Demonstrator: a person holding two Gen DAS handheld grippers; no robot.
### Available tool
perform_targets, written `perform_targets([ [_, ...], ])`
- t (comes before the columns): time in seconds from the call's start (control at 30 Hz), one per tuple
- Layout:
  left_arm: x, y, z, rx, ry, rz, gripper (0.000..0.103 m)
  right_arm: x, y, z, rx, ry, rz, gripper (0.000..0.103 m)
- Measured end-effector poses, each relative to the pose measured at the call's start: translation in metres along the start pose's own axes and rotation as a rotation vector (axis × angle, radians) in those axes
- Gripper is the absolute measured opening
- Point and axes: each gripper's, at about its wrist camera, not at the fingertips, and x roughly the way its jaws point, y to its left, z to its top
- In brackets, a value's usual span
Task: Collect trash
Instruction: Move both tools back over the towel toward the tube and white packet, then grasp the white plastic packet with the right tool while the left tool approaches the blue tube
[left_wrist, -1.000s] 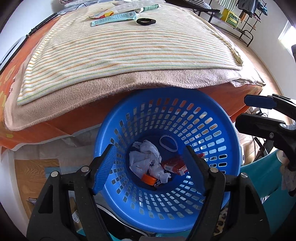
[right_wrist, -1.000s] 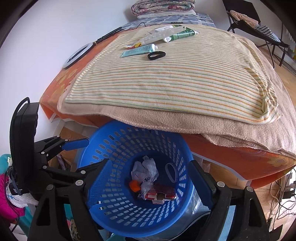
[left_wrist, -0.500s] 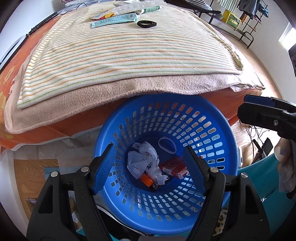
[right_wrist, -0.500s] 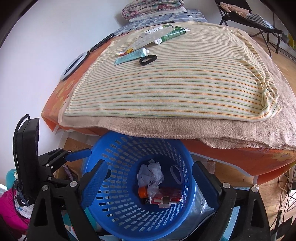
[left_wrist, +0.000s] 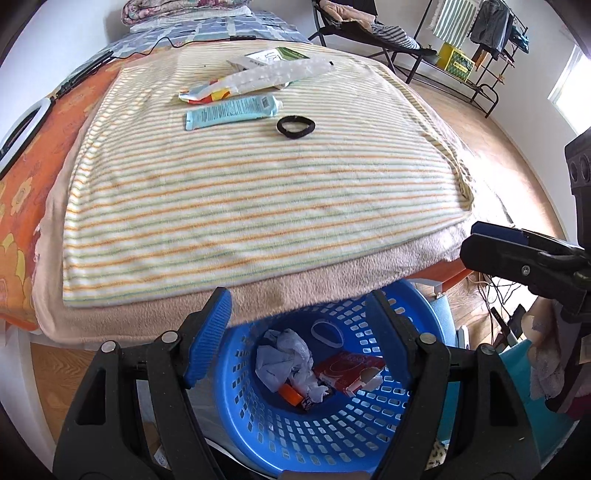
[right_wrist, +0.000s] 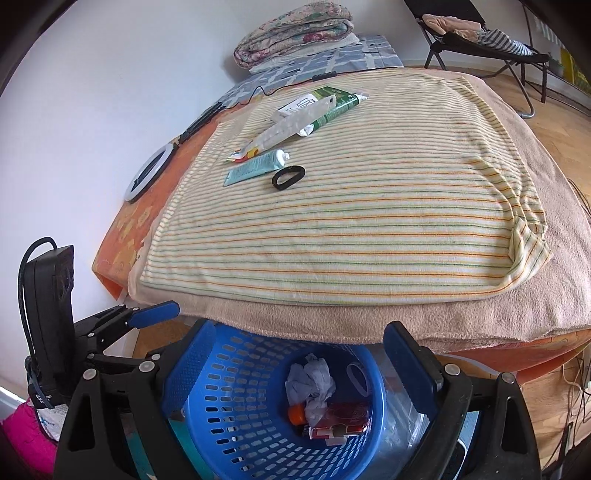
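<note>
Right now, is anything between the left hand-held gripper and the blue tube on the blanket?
Nothing visible. The left hand-held gripper is open and empty over the basket, and bare striped blanket lies between it and the tube. The black ring sits beside the tube.

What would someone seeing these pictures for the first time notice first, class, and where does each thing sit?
The blue perforated basket stands on the floor at the bed's near edge, holding crumpled paper and a red carton. Farther off on the striped blanket lie a teal tube, a black ring and a clear wrapper. The left gripper and the right gripper are both open and empty above the basket.
</note>
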Motion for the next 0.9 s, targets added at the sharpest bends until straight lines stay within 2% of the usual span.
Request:
perform_targets([
  [0.2, -0.007, 0.015, 0.046, 0.023, -0.059, 0.035, 0.077, -0.005, 0.004, 0.036, -0.009, -0.032, 0.011, 0.094],
  [0.3, -0.001, 0.030, 0.071, -0.003, -0.066, 0.040, 0.077, -0.009, 0.008, 0.058, -0.023, -0.071, 0.013, 0.094],
  [0.5, 0.020, 0.055, 0.111, -0.069, -0.073, 0.002, 0.077, -0.003, 0.007, 0.101, -0.037, -0.133, -0.001, 0.094],
  [0.6, 0.030, 0.064, 0.129, -0.096, -0.071, -0.040, 0.077, 0.008, 0.000, 0.119, -0.013, -0.137, 0.014, 0.094],
  [0.77, 0.051, 0.071, 0.156, -0.088, -0.065, -0.038, 0.077, 0.031, -0.011, 0.143, 0.031, -0.126, 0.034, 0.093],
  [0.9, 0.069, 0.083, 0.176, -0.126, -0.052, -0.064, 0.077, 0.046, -0.017, 0.156, 0.052, -0.119, 0.037, 0.091],
])
